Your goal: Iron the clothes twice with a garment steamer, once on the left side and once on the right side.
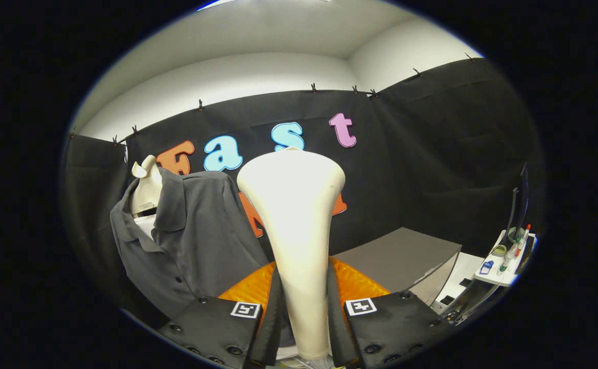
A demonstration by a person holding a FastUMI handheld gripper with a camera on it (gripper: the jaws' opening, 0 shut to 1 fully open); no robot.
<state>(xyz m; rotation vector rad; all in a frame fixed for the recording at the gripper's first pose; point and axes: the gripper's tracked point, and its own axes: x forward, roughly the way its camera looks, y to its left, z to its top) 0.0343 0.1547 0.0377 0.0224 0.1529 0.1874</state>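
Gripping the steamer (293, 225), our claw (304, 307) pinches its cream handle from both sides, the wide head standing upright above the fingers. We see the grey shirt (191, 241) hanging on a mannequin (146, 187) just left of the steamer, near but not touching. A grey box (406, 259) sits on the worktop (465, 274) to the right.

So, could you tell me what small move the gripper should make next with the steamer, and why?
Probably swing the steamer left toward the grey shirt. The gripper already has both fingers closed on the steamer's handle, its head upright between them, while the shirt hangs on a mannequin to the left, apparently not touching the head, so steaming can't begin yet.
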